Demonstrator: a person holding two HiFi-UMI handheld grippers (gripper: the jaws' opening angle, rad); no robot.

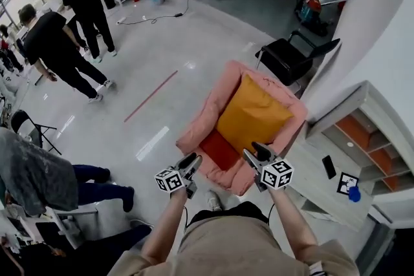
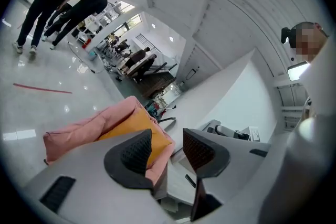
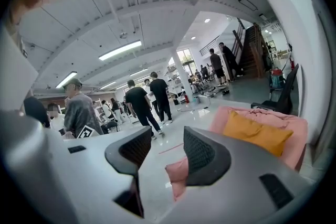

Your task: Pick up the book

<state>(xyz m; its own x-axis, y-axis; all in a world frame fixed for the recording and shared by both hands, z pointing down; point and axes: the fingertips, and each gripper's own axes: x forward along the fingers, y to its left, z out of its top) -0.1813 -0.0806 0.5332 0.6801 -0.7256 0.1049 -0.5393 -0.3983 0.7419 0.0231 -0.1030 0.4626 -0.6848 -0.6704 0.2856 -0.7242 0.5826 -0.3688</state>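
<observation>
Nearest, two bare forearms hold the left gripper [image 1: 191,160] and right gripper [image 1: 257,150], each with ribbed black pads standing slightly apart and nothing between them. Just beyond sits a soft pink fabric armchair [image 1: 206,114]. A plump mustard-yellow square cushion [image 1: 253,114] leans against its back, and what looks like the flat red rectangular book [image 1: 218,150] lies on the seat near the front edge. A white boxy shelf unit [image 1: 317,185] crowds the chair's right side. The glossy pale-grey floor [image 1: 162,42] lies open to the left.
</observation>
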